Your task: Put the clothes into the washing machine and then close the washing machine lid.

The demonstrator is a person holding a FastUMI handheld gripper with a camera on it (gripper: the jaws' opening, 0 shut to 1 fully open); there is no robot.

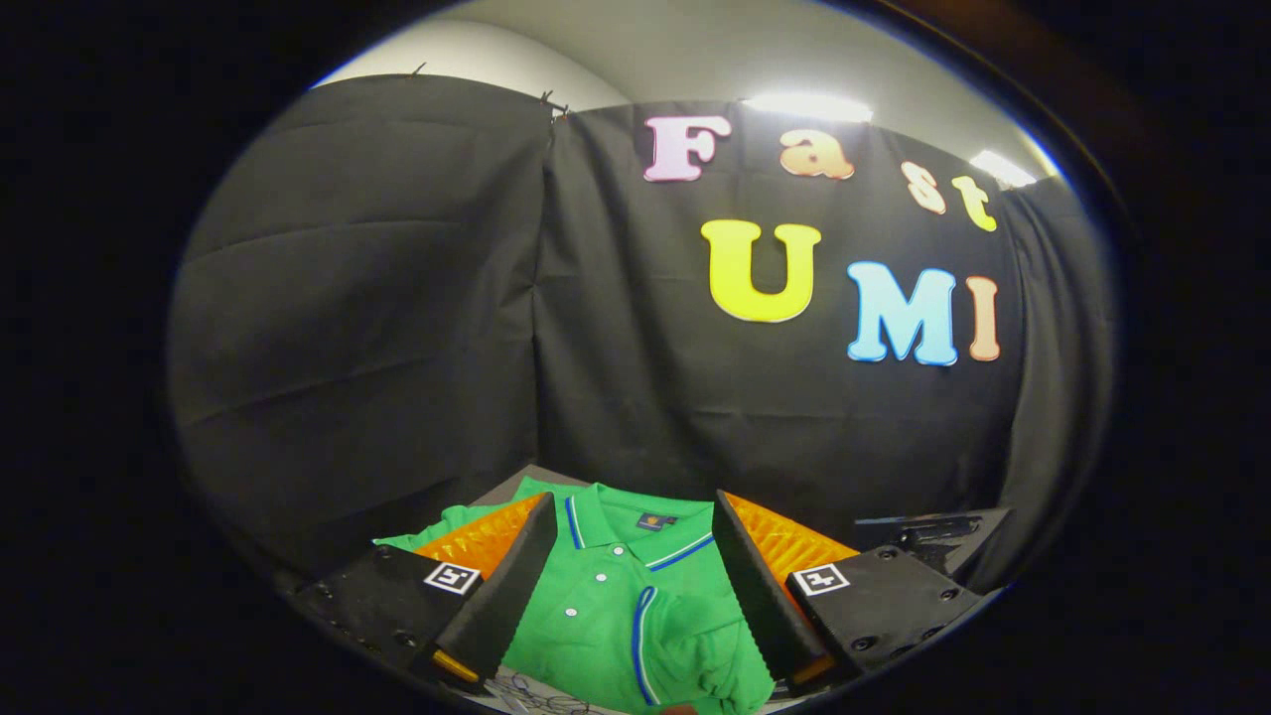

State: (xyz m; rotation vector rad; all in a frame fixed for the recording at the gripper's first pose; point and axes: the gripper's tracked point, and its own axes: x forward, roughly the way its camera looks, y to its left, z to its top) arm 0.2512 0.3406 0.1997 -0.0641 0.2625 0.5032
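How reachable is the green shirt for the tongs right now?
Probably yes: the tongs stand open with the green shirt lying flat between and just ahead of the fingers, nothing lying over it.

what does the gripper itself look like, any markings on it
The gripper has two wedge-shaped fingers that taper forward, with ribbed outer faces. Each sits on a blocky black mount with screw heads, and each mount carries a small square black-and-white tag. The fingers stand open over the green polo shirt.
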